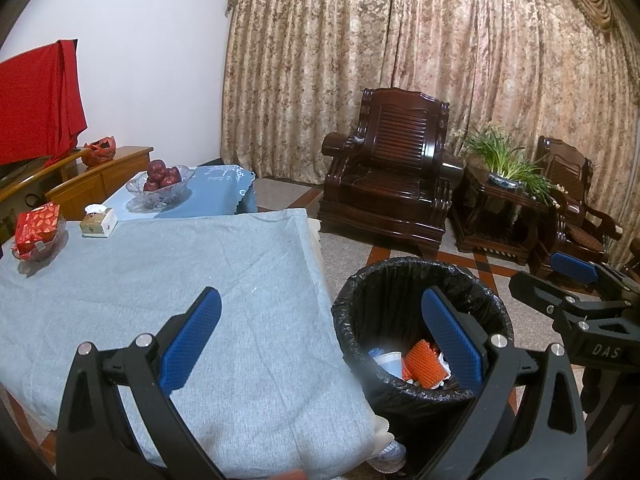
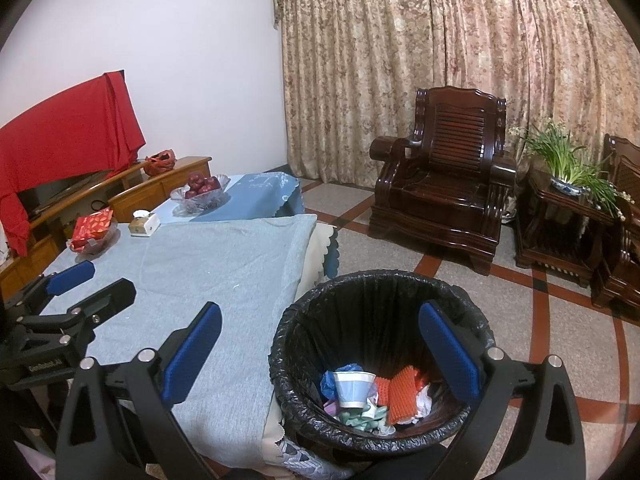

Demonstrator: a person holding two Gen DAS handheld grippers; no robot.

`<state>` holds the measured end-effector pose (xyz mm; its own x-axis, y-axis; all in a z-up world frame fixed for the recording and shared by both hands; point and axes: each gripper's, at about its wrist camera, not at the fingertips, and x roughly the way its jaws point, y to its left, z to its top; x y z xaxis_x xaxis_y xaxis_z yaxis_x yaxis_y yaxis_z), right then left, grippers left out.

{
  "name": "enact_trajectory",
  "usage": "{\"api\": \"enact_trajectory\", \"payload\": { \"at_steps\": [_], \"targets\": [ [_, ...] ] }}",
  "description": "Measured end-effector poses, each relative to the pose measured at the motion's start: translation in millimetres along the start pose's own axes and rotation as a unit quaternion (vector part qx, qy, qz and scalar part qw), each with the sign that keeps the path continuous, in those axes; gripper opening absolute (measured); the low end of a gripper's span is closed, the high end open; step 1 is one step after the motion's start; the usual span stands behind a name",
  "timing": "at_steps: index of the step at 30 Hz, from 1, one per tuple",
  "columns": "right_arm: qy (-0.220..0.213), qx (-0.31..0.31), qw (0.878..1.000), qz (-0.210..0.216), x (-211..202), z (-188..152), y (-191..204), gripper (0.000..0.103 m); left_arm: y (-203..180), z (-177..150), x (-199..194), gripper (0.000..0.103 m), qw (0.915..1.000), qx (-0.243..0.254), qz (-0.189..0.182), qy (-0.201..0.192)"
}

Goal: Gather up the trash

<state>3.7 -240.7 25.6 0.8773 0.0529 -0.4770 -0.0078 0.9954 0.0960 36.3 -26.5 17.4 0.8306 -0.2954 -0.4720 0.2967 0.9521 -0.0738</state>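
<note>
A black-lined trash bin stands on the floor at the table's right edge. Inside it lie a paper cup, orange foam netting and crumpled paper. My left gripper is open and empty, one finger over the grey tablecloth, the other over the bin. My right gripper is open and empty too, straddling the table edge and the bin. Each gripper shows in the other's view: the right gripper far right, the left gripper far left.
On the table's far end stand a red packet in a glass dish, a tissue box and a glass bowl of apples. Dark wooden armchairs, a side table with a plant and a curtain lie beyond. A shoe shows by the bin.
</note>
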Motion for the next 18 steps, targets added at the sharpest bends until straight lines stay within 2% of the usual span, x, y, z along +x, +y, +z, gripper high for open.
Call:
{"api": "enact_trajectory", "payload": {
  "at_steps": [18],
  "targets": [
    [0.0,0.0,1.0,0.0,0.6,-0.2,0.3,0.097,-1.0,1.3,-0.6,0.098,1.0,0.0,0.001,0.0]
  ]
}}
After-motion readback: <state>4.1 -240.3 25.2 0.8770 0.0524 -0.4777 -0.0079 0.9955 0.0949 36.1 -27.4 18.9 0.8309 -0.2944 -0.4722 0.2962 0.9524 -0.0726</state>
